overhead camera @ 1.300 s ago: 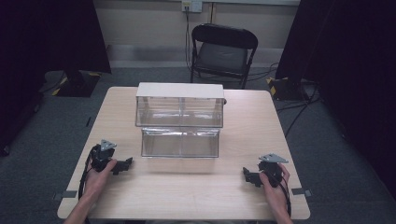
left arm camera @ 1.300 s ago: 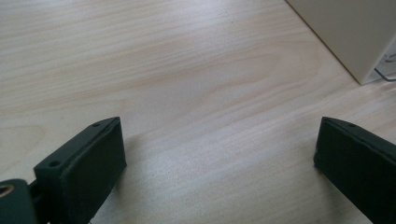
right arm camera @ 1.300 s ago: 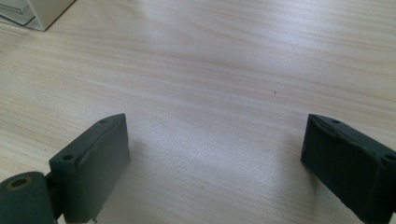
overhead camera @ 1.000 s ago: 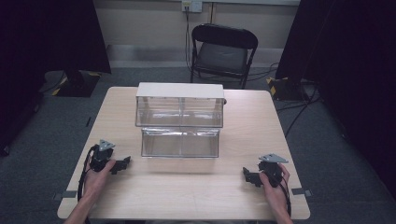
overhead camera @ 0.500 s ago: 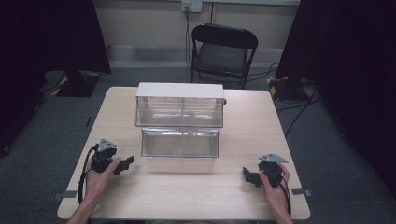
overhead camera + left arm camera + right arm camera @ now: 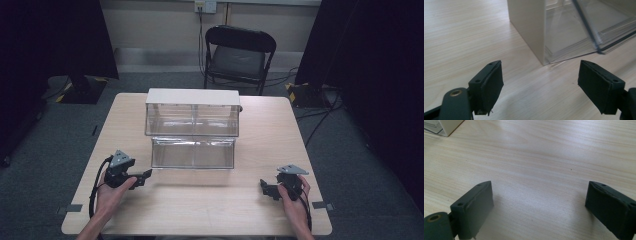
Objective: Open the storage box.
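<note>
Reaching for the pulled-out drawer (image 6: pixel 193 153) looks like the step in hand, and the left gripper (image 6: pixel 145 176) is the one placed for it: it hovers just off the drawer's near-left corner with its jaws spread wide and nothing between them. The drawer sticks out from the bottom of the clear cabinet (image 6: pixel 192 112), which stands mid-table, toward the far side. In the left gripper view the cabinet's beige side wall (image 6: pixel 529 27) and the drawer's clear front edge (image 6: pixel 599 42) lie just ahead of the jaws, to the right. To do it well, I would square the gripper to the drawer front before closing in, since the clear plastic is slick and its edges are hard to read. A push should go flat against the front, near the middle, so the drawer does not skew in its slot. The right gripper (image 6: pixel 267 189) rests well apart on the table (image 6: pixel 215 210), jaws likewise spread and empty; it could steady the cabinet.
</note>
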`<state>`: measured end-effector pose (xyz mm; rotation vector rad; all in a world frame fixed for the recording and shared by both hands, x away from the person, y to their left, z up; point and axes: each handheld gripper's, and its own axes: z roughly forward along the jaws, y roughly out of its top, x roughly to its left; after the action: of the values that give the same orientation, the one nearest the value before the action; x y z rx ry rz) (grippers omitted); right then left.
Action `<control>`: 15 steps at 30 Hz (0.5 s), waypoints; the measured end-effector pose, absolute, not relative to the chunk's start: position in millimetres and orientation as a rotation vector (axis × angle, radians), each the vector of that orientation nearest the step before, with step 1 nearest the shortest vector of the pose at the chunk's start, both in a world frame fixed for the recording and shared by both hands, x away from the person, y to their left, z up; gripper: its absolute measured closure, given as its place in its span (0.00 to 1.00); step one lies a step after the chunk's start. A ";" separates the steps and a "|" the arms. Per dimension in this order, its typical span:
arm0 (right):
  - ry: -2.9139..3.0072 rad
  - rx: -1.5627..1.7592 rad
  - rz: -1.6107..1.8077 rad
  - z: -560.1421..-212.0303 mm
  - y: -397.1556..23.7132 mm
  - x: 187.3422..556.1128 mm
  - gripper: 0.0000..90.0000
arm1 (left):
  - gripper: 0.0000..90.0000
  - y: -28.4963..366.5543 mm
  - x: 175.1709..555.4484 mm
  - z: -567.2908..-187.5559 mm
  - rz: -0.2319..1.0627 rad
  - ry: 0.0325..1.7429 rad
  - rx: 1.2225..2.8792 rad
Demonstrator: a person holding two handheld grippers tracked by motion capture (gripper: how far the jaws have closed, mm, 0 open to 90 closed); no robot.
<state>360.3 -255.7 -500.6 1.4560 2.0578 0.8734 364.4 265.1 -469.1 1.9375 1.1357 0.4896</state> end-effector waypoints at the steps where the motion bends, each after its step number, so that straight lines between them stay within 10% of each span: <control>1: 2.058 1.456 0.873 -500.6 -255.7 360.3 0.08 | 0.22 263.0 364.2 -469.0 0.481 1.119 1.948; 15: 2.058 1.456 0.873 -500.6 -255.7 360.4 0.08 | 0.19 249.6 366.0 -470.0 0.436 1.048 1.953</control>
<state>360.4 -255.7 -500.6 1.4562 2.0578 0.8734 366.0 249.6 -470.0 1.9525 1.0479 0.4364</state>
